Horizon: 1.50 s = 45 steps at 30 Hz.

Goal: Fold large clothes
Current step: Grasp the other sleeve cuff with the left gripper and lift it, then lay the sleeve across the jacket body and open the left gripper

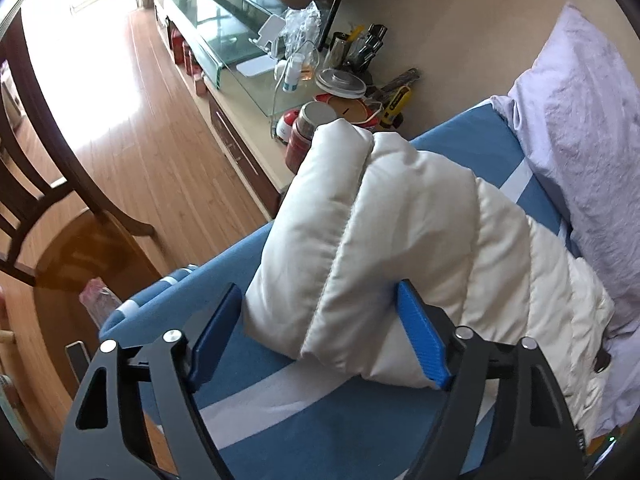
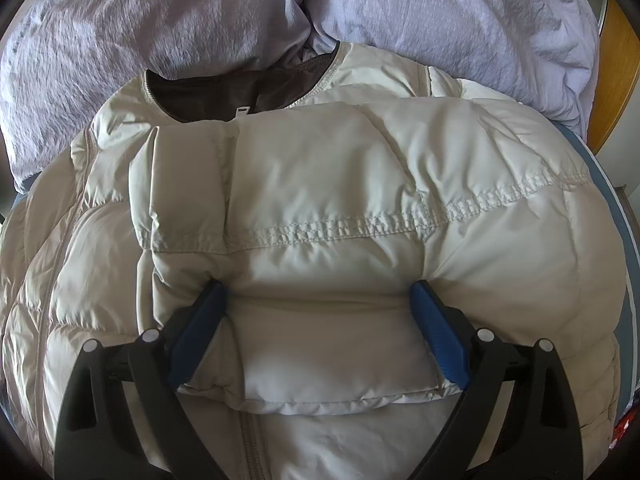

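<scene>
A cream quilted puffer jacket [image 1: 400, 232] lies on a blue bed sheet [image 1: 320, 412]. In the left wrist view one sleeve or folded edge [image 1: 332, 216] rises between the wide-open jaws of my left gripper [image 1: 320, 320]; the right blue pad [image 1: 420, 340] touches the fabric. In the right wrist view the jacket [image 2: 320, 200] fills the frame, its dark-lined collar [image 2: 200, 96] at the far side. A sleeve lies folded across the body. My right gripper [image 2: 320, 312] is open, its blue pads [image 2: 440, 340] pressing either side of the sleeve's cuff end.
A lilac duvet [image 2: 440, 20] is bunched at the head of the bed, also in the left wrist view [image 1: 580, 140]. A cluttered low cabinet [image 1: 248, 136] with jars, a glass top and a TV stands beyond the bed. A dark wooden chair [image 1: 40, 200] stands on the wooden floor.
</scene>
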### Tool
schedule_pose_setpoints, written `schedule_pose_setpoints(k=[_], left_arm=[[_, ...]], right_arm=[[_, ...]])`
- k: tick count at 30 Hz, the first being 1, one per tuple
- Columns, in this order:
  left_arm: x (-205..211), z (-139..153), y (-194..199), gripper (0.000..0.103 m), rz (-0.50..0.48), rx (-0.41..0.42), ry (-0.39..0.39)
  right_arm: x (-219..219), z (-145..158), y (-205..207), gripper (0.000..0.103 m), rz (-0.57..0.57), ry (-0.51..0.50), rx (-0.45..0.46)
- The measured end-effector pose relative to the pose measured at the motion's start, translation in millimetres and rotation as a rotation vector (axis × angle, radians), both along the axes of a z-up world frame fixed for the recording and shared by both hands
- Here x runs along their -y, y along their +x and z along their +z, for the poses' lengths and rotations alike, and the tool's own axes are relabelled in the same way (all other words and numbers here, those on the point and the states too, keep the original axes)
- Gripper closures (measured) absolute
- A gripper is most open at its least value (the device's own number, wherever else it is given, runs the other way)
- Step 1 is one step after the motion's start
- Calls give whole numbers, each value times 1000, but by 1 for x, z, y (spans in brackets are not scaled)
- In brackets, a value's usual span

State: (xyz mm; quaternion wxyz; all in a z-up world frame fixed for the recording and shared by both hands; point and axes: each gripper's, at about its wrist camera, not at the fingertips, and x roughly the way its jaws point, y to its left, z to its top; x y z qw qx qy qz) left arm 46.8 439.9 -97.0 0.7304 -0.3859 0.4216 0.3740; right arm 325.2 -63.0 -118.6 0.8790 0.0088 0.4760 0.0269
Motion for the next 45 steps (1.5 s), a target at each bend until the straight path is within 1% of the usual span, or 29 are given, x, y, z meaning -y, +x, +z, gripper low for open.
schedule_pose_setpoints(k=[5, 8, 11, 12, 13, 15, 17, 19, 20, 22, 24, 26, 29, 34, 38, 41, 45], left_arm=[[1, -2, 1, 26, -14, -4, 10], [1, -2, -1, 33, -7, 5, 11], [2, -2, 0, 45, -16, 13, 4], [3, -2, 1, 51, -20, 23, -6], [3, -2, 2, 54, -23, 27, -10], [4, -2, 4, 54, -24, 17, 1], [5, -2, 5, 59, -22, 18, 6], [5, -3, 4, 78, -21, 53, -17], [7, -1, 4, 81, -19, 60, -16], [12, 6, 9, 87, -29, 47, 21], [18, 18, 15, 88, -48, 35, 71], [22, 30, 19, 88, -62, 42, 104], [29, 55, 27, 88, -92, 81, 144], [55, 97, 49, 88, -175, 142, 200], [82, 125, 67, 88, -248, 209, 219], [108, 148, 83, 88, -319, 280, 223], [156, 171, 109, 88, -434, 345, 227]], right_arm=[[0, 0, 0, 10, -1, -1, 1], [0, 0, -1, 10, -1, -1, 2], [0, 0, -1, 10, 0, -1, 3], [0, 0, -1, 10, 0, -1, 3], [0, 0, -2, 10, 0, -1, 3], [0, 0, -2, 10, 0, -1, 3], [0, 0, -3, 10, 0, 0, 3], [-1, -1, -3, 10, -1, -1, 4], [-1, -1, -3, 10, -1, 0, 4], [-1, -1, -4, 10, -1, 0, 3], [0, -1, -5, 10, 2, 5, 0], [0, 0, -4, 10, 6, 11, -6], [3, 2, -2, 10, 13, 20, -17], [6, 5, 5, 10, 27, 35, -42], [11, 8, 9, 10, 42, 59, -69], [16, 13, 9, 10, 57, 75, -77], [26, 19, 4, 10, 72, 102, -72]])
